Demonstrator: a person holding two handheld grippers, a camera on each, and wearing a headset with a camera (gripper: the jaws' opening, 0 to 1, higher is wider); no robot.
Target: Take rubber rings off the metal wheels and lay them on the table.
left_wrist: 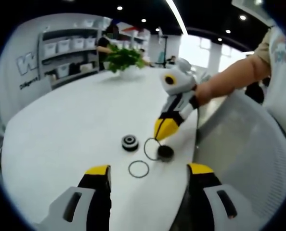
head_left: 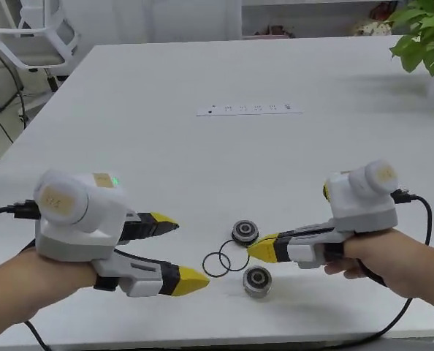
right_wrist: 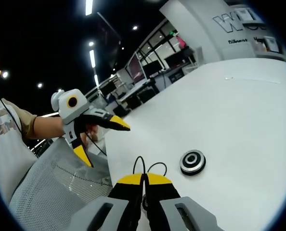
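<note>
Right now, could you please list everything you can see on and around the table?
table: one, white, under everything
metal wheels: two, silver and dark, near the front edge, far one, near one
rubber rings: two, black; loose ring flat on the table, held ring beside the near wheel
socket panel: one, white, far middle of the table
plant: one, green, far right corner
office chair: one, white and grey, beyond the far left corner
left hand-held gripper: one, white with yellow-tipped jaws, open, front left
right hand-held gripper: one, same colours, shut on the held ring, front right
</note>
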